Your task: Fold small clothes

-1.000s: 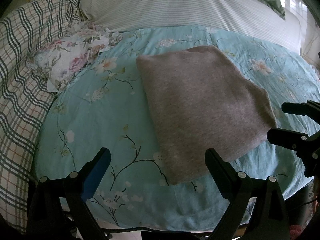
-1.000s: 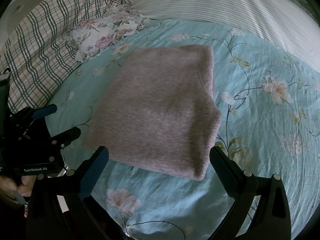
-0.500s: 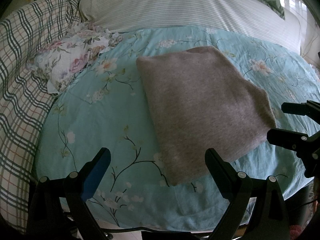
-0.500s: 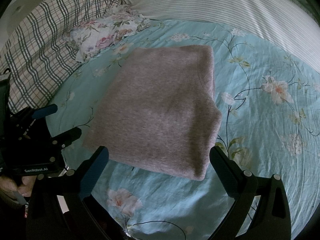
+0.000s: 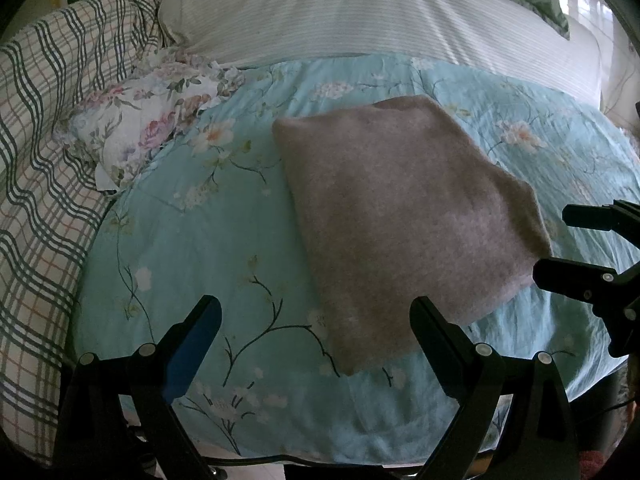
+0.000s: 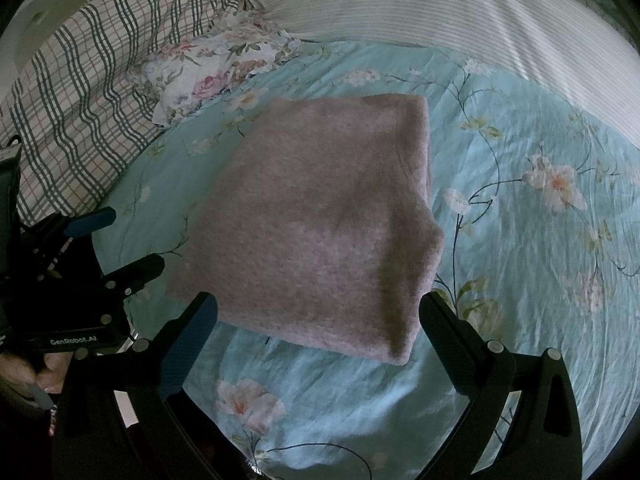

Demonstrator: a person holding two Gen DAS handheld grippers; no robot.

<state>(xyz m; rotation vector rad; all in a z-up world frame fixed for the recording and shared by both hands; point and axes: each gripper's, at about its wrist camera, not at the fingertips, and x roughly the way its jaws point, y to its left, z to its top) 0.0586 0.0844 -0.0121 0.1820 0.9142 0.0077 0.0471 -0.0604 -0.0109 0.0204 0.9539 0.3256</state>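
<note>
A grey-pink knitted garment [image 5: 404, 216] lies folded into a flat rectangle on the light blue floral bedspread [image 5: 208, 248]; it also shows in the right wrist view [image 6: 320, 220]. My left gripper [image 5: 316, 320] is open and empty, held just short of the garment's near left corner. My right gripper [image 6: 318, 316] is open and empty, held just short of the garment's near edge. Each gripper shows in the other's view: the right one [image 5: 560, 244] beside the garment's right corner, the left one [image 6: 120, 240] beside its left edge. Neither touches the garment.
A small floral cloth [image 5: 148, 128] lies bunched at the far left of the bedspread, also in the right wrist view [image 6: 216, 68]. A plaid blanket [image 5: 44, 152] lies along the left. A white striped pillow [image 5: 360, 8] lies across the back.
</note>
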